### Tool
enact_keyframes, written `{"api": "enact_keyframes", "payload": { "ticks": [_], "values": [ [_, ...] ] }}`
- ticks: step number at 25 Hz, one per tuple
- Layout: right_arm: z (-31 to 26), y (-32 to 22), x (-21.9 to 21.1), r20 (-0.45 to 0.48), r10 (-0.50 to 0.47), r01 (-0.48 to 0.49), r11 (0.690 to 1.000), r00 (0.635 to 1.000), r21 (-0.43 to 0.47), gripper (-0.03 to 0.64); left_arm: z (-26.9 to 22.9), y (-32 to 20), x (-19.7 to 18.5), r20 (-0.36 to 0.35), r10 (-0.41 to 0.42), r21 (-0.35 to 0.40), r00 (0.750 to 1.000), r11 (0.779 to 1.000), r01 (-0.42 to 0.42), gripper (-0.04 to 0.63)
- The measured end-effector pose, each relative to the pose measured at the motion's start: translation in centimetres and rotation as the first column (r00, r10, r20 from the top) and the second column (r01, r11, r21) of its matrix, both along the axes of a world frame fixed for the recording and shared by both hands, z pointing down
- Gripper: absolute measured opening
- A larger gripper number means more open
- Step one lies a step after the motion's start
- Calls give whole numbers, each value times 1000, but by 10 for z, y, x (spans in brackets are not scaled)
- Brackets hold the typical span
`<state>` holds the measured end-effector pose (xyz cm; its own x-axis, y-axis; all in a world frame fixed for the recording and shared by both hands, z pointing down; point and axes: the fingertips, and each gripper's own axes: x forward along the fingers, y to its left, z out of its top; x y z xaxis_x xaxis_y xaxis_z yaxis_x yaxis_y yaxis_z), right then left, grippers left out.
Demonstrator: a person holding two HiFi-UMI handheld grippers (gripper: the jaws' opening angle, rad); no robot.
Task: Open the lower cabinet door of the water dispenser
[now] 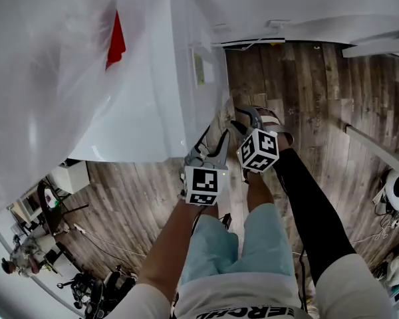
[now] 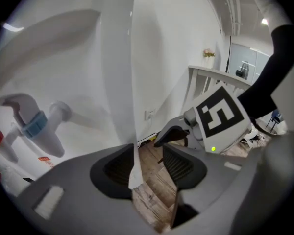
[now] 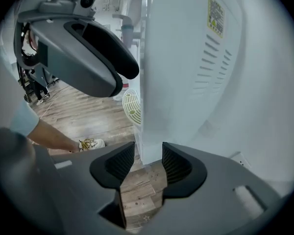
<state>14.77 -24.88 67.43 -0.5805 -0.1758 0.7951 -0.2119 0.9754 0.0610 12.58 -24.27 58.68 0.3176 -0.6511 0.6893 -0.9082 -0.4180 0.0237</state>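
Note:
The white water dispenser (image 1: 153, 92) fills the upper left of the head view, with a label on its side. Its lower cabinet door cannot be made out as a separate panel. My left gripper (image 1: 210, 145) and right gripper (image 1: 243, 121) hang side by side next to the dispenser's lower corner, above the wood floor. In the left gripper view the open left gripper (image 2: 144, 168) has a thin white dispenser edge (image 2: 121, 82) running down between its pads, and the taps (image 2: 36, 126) show at the left. The right gripper (image 3: 148, 165) is open, pointing at the dispenser's bottom corner (image 3: 149, 146).
The person's legs and a shoe (image 3: 90, 143) stand on the wood floor (image 1: 319, 111) just below the grippers. A small white fan (image 3: 131, 104) sits beside the dispenser. A white railing (image 2: 206, 80) and wall socket (image 2: 149, 114) lie behind it. Furniture clutters the lower left (image 1: 53, 198).

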Motion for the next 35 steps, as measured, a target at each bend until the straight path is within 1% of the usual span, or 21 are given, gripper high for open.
{"api": "enact_keyframes", "payload": {
  "ticks": [3,6,10,14,26,32,35],
  "values": [
    [18,-3,-5,-14,-2,2,1000,1000,-13,160,13,0,1,-9,13,-16,1000,1000,-13,209],
    [32,-3,-10,-22,-12,12,1000,1000,-15,161,22,-1,0,-11,17,-16,1000,1000,-18,209],
    [51,-6,-19,-16,-1,1,1000,1000,-25,161,33,-1,-1,-3,51,-32,999,998,-51,209],
    [70,-9,-23,-27,-6,5,999,1000,-33,161,41,0,-1,3,57,-40,998,998,-57,209],
    [115,-11,-36,-76,-55,55,998,996,-6,161,50,8,-1,-10,91,-64,996,994,-92,209],
    [124,-14,-39,-92,-87,88,996,992,9,161,50,7,-6,-21,84,-62,996,994,-85,207],
    [123,-15,-45,-76,-104,105,994,992,9,161,49,8,-10,-33,66,-65,997,996,-68,209]
  ]
}}
